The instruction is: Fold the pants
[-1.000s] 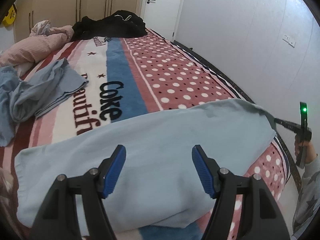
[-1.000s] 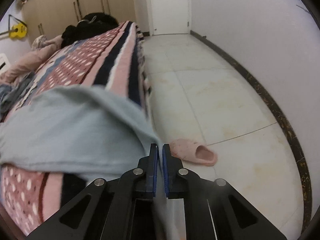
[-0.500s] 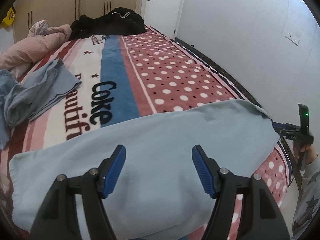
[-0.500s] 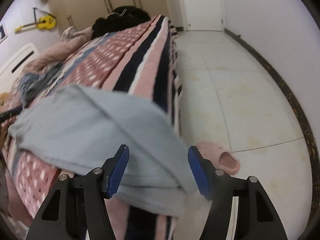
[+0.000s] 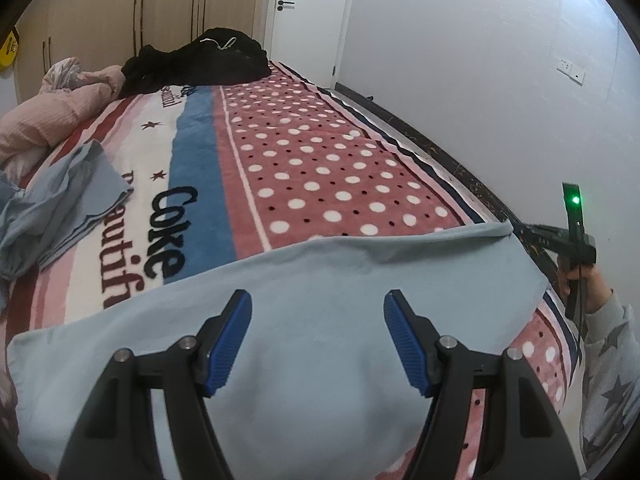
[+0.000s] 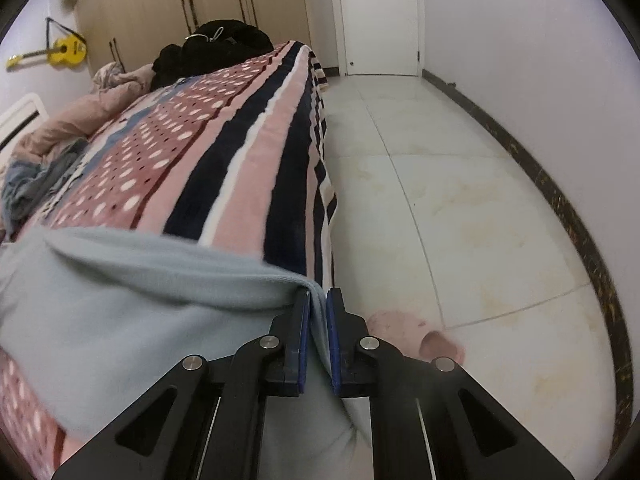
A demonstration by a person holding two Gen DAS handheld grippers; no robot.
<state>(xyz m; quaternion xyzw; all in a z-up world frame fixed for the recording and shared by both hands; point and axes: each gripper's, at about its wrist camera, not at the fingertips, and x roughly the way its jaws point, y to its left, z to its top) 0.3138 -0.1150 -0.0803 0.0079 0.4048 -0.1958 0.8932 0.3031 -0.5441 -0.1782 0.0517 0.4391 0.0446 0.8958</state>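
In the left wrist view, grey clothes [image 5: 60, 208] lie at the left edge of the bed [image 5: 320, 152]. The pants [image 5: 320, 288], light blue, spread across the lower frame. Above them the left tool [image 5: 318, 334] hovers, jaws apart and empty. At the right edge, the right tool [image 5: 520, 232] pinches the pants' corner. In the right wrist view, the right tool [image 6: 318, 328] has just clamped onto the pants [image 6: 140, 300] at lower centre; a slipper [image 6: 416, 334] lies right of it.

The left wrist view looks down the length of the bed [image 5: 320, 152] from its near end, close over the light blue pants [image 5: 320, 320]. The right wrist view sits at the bed's [image 6: 240, 152] floor-side edge, facing the white door [image 6: 380, 16]. Both views share the pants [image 6: 120, 300], the black clothes pile [image 5: 200, 60] and the door.
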